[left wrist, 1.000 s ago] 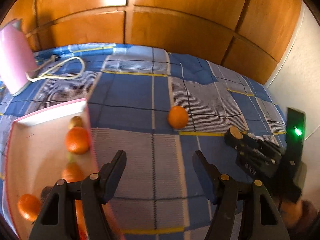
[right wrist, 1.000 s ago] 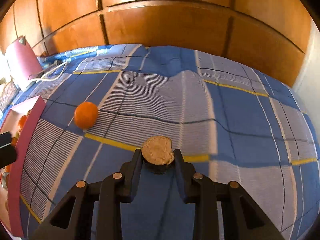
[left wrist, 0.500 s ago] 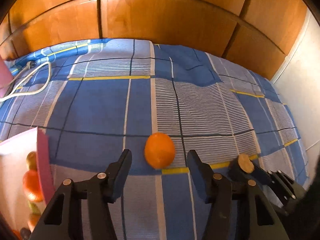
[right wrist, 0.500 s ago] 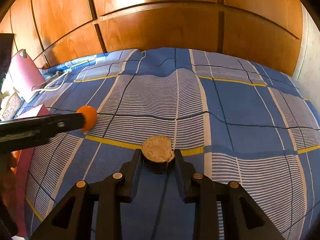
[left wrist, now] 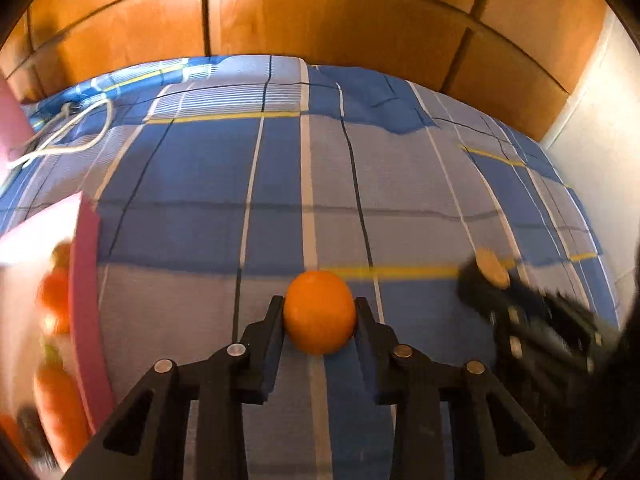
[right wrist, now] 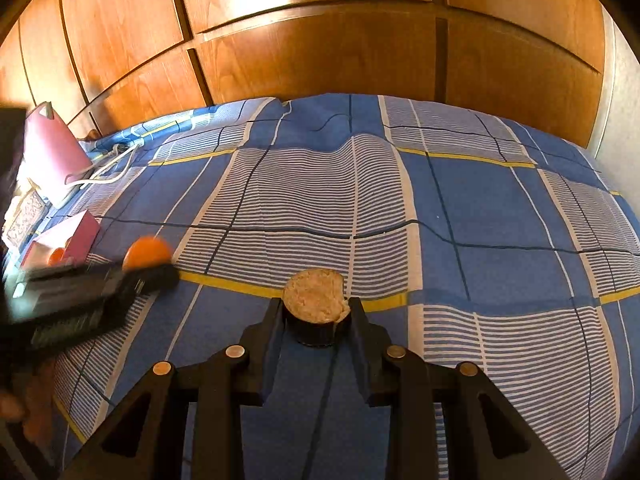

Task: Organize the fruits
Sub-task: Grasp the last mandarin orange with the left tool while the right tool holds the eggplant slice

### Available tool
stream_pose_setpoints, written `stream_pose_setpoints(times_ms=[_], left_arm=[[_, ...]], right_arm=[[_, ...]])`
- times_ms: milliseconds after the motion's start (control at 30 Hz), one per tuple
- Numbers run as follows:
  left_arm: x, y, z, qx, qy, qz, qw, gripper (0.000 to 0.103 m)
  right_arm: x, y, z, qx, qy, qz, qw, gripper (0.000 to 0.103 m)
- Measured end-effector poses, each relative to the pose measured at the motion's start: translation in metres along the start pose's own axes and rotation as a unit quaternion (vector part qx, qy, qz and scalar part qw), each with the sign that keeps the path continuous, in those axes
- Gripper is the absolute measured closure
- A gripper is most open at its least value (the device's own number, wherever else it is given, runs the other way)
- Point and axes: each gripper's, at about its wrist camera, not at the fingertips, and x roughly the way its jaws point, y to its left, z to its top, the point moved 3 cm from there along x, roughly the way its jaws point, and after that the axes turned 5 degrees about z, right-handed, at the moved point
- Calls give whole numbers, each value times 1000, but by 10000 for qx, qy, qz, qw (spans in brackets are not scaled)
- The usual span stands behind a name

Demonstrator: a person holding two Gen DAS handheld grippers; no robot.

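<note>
An orange [left wrist: 319, 312] lies on the blue checked bedsheet. My left gripper [left wrist: 319, 318] is shut on it, a finger touching each side. The orange also shows in the right wrist view [right wrist: 147, 251], behind the blurred left gripper. A pink-walled box [left wrist: 82, 304] to the left holds several oranges [left wrist: 54, 300]. My right gripper [right wrist: 316, 316] is shut on a short dark cylinder with a tan rough top [right wrist: 315, 295]. That piece also shows in the left wrist view [left wrist: 493, 267], at the right.
A pink appliance [right wrist: 50, 148] with a white cord [left wrist: 68, 136] stands at the far left of the bed. Wooden wardrobe panels [right wrist: 320, 56] rise behind the bed. A white wall [left wrist: 600, 152] borders the right side.
My left gripper has moved away from the box to the lone orange and shut its fingers around it. The right gripper stays shut on the tan-topped piece, nearly still.
</note>
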Motion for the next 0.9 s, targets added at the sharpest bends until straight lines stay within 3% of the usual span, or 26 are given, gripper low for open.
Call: stream_pose_setpoints(times_ms=[267, 400, 500, 900], left_arm=[[-17, -5, -34, 187, -304, 171, 9992, 69], [-17, -4, -36, 117, -346, 181, 9992, 69], [-22, -7, -39, 124, -343, 251, 9990, 70], [-57, -5, -56, 83, -481, 129, 9987, 70]], right_arm=[[-3, 2, -1, -21, 20, -76, 10000, 72], [-13, 13, -14, -96, 70, 26, 9999, 72], [-17, 23, -25, -288, 37, -174, 9994, 72], [-18, 26, -29, -393, -29, -351, 9986, 72]])
